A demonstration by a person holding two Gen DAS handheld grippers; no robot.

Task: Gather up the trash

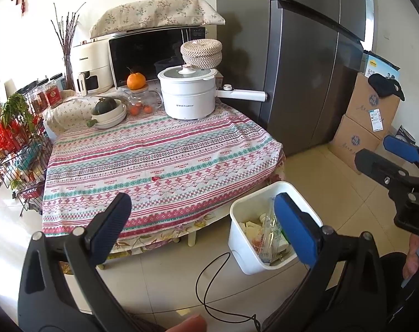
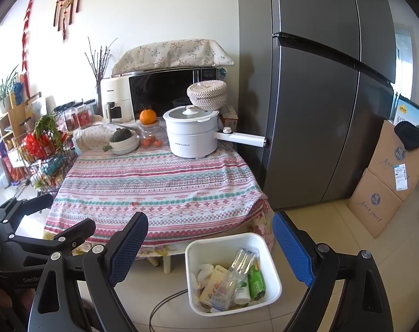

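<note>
Both the left claw [image 1: 202, 227] and right claw [image 2: 209, 246] hang open and empty; trash sits in the white bin [image 2: 253, 242] by the desk [image 2: 154, 191] corner, within easy drop reach

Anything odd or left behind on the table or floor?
One small red scrap lies on the tablecloth, outside the white bin. A black cable loops across the floor beside it. Both grippers are open and empty.

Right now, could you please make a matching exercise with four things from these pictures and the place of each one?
Things:
1. white bin
2. green bottle
3. woven basket
4. large orange

Places:
A. on a glass jar
B. on the floor beside the table
C. behind the white pot
D. inside the bin

Pairs: 1-B, 2-D, 3-C, 4-A
</note>
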